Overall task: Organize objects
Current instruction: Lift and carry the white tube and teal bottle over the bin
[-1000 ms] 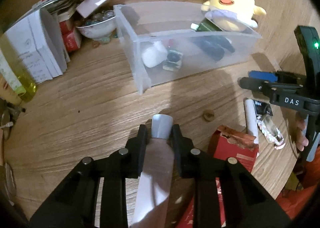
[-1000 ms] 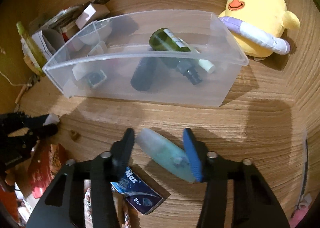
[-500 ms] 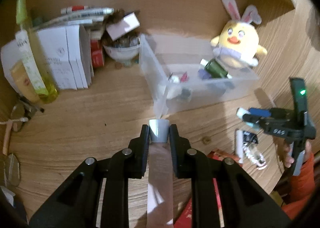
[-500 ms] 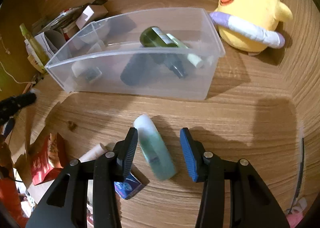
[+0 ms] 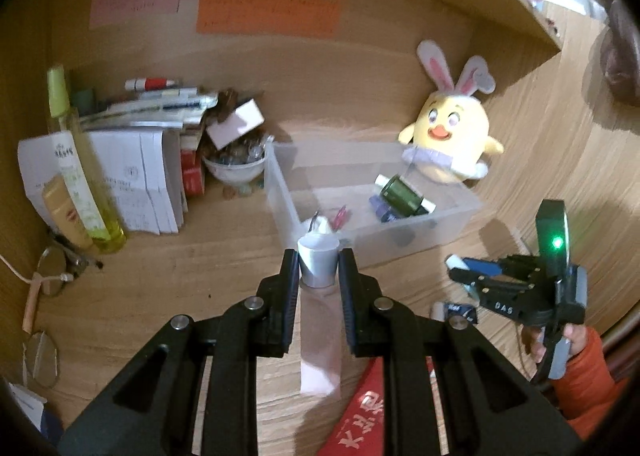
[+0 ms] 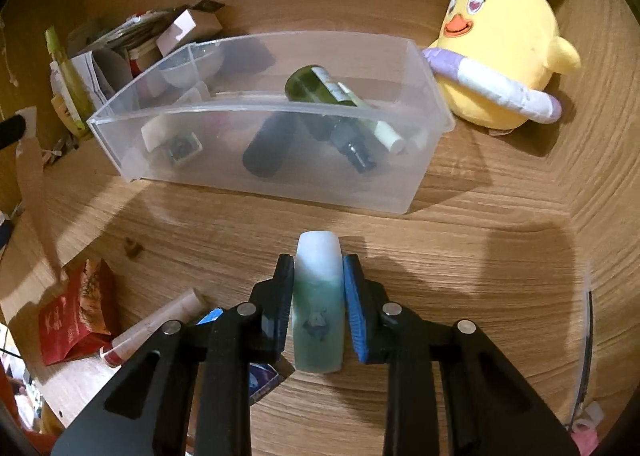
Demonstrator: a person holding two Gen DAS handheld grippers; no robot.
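My left gripper [image 5: 319, 268] is shut on a pink tube with a silver cap [image 5: 318, 265], held high above the desk in front of the clear plastic bin [image 5: 452, 230]. My right gripper [image 6: 318, 280] is shut on a teal and white bottle [image 6: 318, 296] just in front of the bin [image 6: 276, 184]. The bin holds a green bottle [image 6: 316, 90], a dark bottle [image 6: 266, 154], a white tube and small items. The right gripper also shows in the left wrist view [image 5: 464, 272], low at the right.
A yellow plush chick [image 6: 504, 52] sits right of the bin. Papers, a bowl [image 5: 234, 170] and a tall yellow bottle [image 5: 82, 176] stand at the back left. A red packet [image 6: 78, 320], a lip balm tube [image 6: 154, 330] and a blue sachet lie at front left. Glasses [image 5: 52, 268] lie far left.
My left gripper rose and pulled back with the pink tube. My right gripper turned to line up with the teal bottle and closed on it.
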